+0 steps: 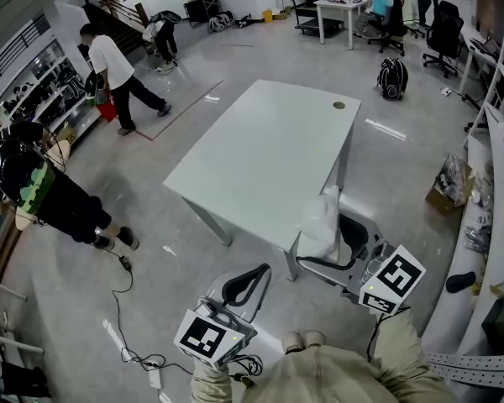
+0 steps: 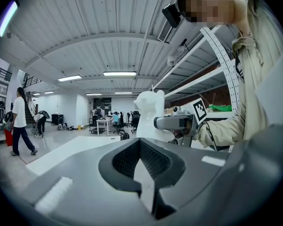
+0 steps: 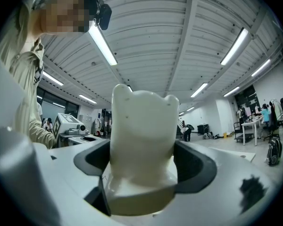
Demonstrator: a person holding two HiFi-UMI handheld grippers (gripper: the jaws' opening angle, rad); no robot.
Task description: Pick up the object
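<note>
Left gripper [image 1: 245,285], at 6 o'clock, jaws together around nothing. Right gripper [image 1: 346,243], at 5 o'clock, clamps the white object [image 1: 322,222] by the table [image 1: 260,149] corner.

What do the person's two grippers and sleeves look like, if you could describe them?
The left gripper and right gripper are pale grey with black pads; each carries a white cube with black square markers. A dark cable hangs from the right one. The sleeves are beige.

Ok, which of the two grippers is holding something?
The right gripper: its jaws are clamped on the white object. The left gripper has its jaws shut with nothing between them.
</note>
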